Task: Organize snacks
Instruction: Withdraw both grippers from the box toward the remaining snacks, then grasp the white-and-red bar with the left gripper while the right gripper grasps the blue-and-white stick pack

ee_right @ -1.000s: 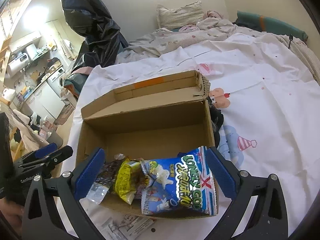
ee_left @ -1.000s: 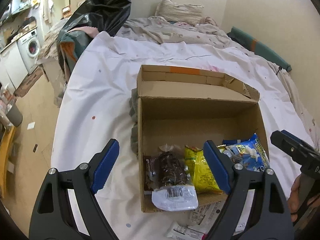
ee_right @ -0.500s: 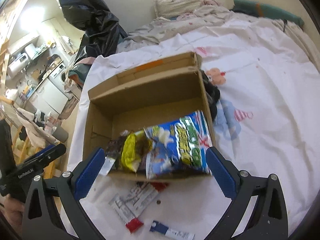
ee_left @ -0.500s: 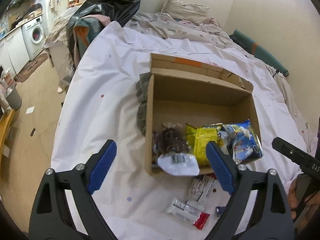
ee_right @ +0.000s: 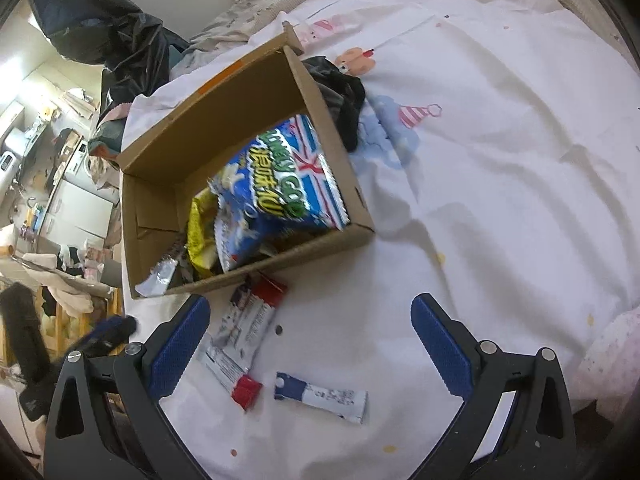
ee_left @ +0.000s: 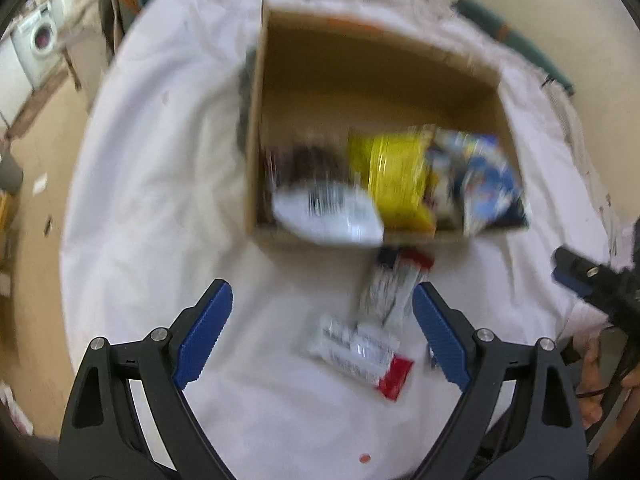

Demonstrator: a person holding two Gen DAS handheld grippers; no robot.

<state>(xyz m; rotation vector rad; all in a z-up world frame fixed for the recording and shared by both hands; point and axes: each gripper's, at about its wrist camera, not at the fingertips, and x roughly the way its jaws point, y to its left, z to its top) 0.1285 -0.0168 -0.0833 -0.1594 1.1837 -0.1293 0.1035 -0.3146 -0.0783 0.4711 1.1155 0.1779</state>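
Both views have pulled back from the box since a second ago: loose packets on the sheet near it now show, and the left view is blurred. The open brown cardboard box [ee_right: 224,184] sits on the white printed bedsheet [ee_right: 500,184], holding a blue-white snack bag [ee_right: 280,184], a yellow snack bag [ee_left: 396,176] and a dark clear-wrapped snack [ee_left: 316,184] at its near wall.

On the sheet just near the box lie two white-and-red wrapped bars: one [ee_right: 250,320] has its long axis running near-far, red end touching the box; the other [ee_right: 230,372] lies diagonal with its red end nearest. A small blue-and-white sachet [ee_right: 320,398] lies right of them, long axis left-right, blue end left.

Left gripper [ee_left: 320,340] hovers above the bars, jaws spread wide, empty. Right gripper [ee_right: 310,344] hovers over bars and sachet, jaws also spread, empty.
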